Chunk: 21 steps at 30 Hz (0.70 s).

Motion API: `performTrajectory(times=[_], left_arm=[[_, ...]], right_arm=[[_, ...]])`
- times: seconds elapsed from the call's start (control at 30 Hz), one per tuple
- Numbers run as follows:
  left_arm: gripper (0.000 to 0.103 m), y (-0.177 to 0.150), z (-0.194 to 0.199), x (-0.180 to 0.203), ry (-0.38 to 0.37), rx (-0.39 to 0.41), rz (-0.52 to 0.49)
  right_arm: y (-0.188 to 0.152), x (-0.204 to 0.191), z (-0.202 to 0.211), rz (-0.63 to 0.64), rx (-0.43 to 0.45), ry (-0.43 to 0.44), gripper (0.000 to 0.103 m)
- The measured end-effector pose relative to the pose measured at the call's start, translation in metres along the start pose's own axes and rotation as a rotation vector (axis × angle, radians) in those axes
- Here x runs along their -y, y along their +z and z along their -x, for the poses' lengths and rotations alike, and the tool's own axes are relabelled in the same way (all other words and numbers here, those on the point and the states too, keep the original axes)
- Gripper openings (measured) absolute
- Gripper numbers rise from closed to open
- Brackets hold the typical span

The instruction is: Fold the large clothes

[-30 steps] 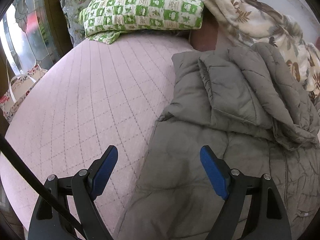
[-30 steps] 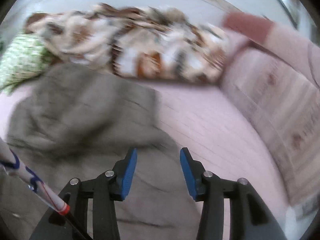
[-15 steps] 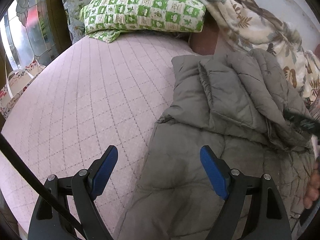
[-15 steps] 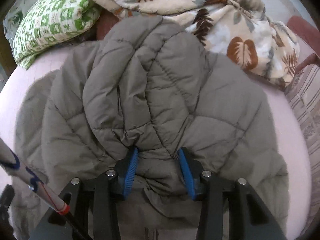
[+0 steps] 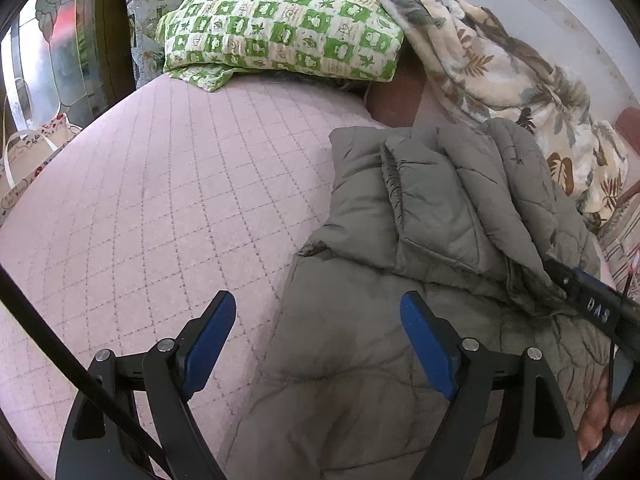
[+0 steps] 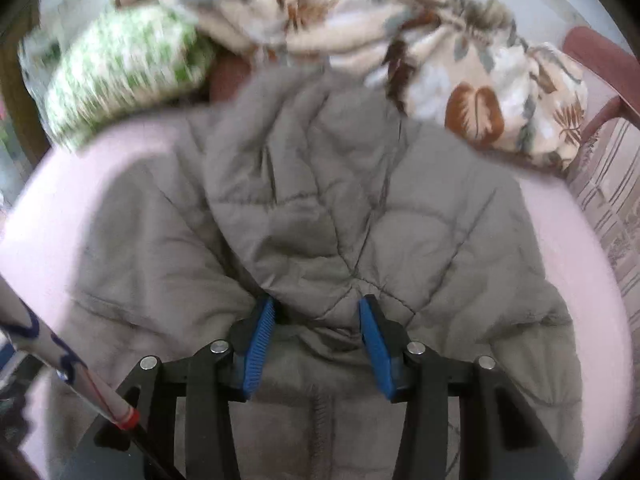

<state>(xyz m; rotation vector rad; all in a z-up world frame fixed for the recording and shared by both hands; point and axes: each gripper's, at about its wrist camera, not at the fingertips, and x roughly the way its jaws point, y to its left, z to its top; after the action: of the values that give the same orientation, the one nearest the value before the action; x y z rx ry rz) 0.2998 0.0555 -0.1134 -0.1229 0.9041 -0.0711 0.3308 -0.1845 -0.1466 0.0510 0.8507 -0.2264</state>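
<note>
Home bedroom. Bed [image 5: 168, 208] with pink quilted cover fills the frame; green-and-white patterned pillow [image 5: 280, 28] at upper centre, leaf-print blanket [image 5: 500, 64] bunched at upper right, grey puffer jacket [image 5: 420, 240] spread on the bed. Stained-glass panel [image 5: 48, 40] at the upper left edge, printed bag [image 5: 28, 160] below it.

Pink quilted bedspread [image 5: 168, 208]; green-checked pillow [image 5: 280, 28] and leaf-print blanket [image 5: 500, 80] piled at the far edge; stained-glass window [image 5: 44, 52] lit at left.
</note>
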Motion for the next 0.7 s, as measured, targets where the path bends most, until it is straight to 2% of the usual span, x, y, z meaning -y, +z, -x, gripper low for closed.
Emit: performTrajectory(times=[0.07, 0.13, 0.37, 0.53, 0.7], left_arm=[[0.084, -0.001, 0.000, 0.001, -0.005, 0.000, -0.007], [0.084, -0.002, 0.003, 0.002, -0.008, 0.008, -0.013], [0.084, -0.002, 0.013, 0.002, -0.027, 0.050, -0.020], [0.084, -0.007, 0.018, 0.006, -0.026, 0.061, -0.034], [0.084, -0.014, 0.024, 0.010, -0.025, 0.073, -0.048]], right_arm=[[-0.005, -0.002, -0.003, 0.018, -0.018, -0.008, 0.058], [-0.015, -0.004, -0.022, 0.067, -0.097, -0.021, 0.058], [-0.024, 0.014, 0.021, 0.006, -0.028, 0.022, 0.058], [-0.045, 0.043, 0.051, -0.003, -0.009, -0.032, 0.059], [-0.067, 0.082, 0.066, -0.078, -0.051, -0.074, 0.060]])
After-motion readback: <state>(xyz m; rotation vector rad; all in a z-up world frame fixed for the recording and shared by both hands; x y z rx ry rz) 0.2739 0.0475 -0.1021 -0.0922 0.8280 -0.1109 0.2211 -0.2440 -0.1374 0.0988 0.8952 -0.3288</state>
